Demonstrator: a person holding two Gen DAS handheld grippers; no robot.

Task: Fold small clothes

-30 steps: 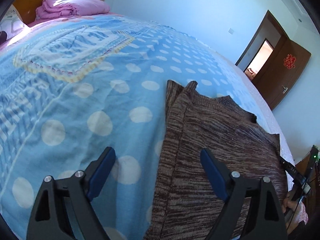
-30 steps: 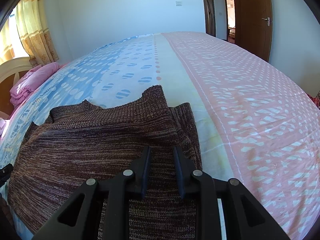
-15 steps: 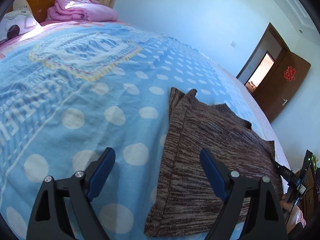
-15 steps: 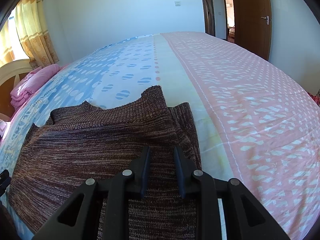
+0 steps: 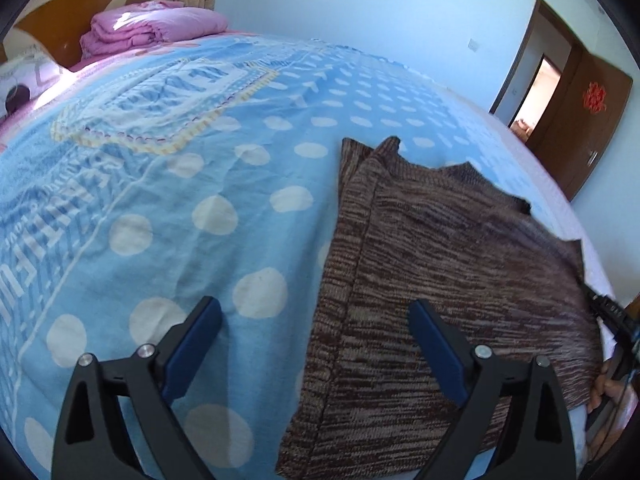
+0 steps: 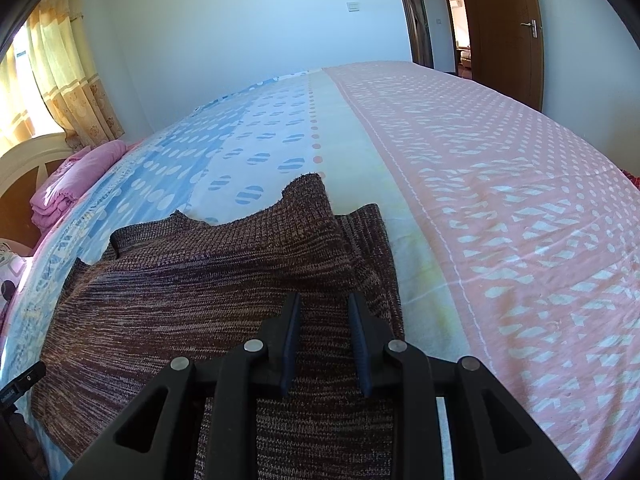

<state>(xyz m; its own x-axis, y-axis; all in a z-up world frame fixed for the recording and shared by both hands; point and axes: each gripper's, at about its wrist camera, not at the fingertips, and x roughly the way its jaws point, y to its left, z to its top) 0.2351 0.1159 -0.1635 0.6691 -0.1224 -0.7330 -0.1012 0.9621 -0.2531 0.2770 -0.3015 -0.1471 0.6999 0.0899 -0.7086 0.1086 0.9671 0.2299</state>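
Observation:
A brown knitted garment point(image 5: 452, 280) lies spread flat on the bed, its side edges folded in; it also shows in the right wrist view point(image 6: 208, 292). My left gripper point(image 5: 316, 320) is open and empty, held above the garment's left edge, one finger over the blue sheet and the other over the knit. My right gripper point(image 6: 323, 312) hovers over the garment's right side with its jaws a narrow gap apart and nothing visibly between them. The right gripper's body point(image 5: 612, 316) shows at the garment's far edge in the left wrist view.
The bed sheet is blue with white dots point(image 5: 160, 208) on one side and pink patterned point(image 6: 500, 184) on the other. A folded pink blanket point(image 5: 152, 28) lies by the headboard. A brown door point(image 6: 504, 24) stands open beyond the bed. Curtains point(image 6: 52, 80) hang at left.
My left gripper has pulled back and risen, so more of the garment's near edge shows. My right gripper has stayed nearly still above the garment.

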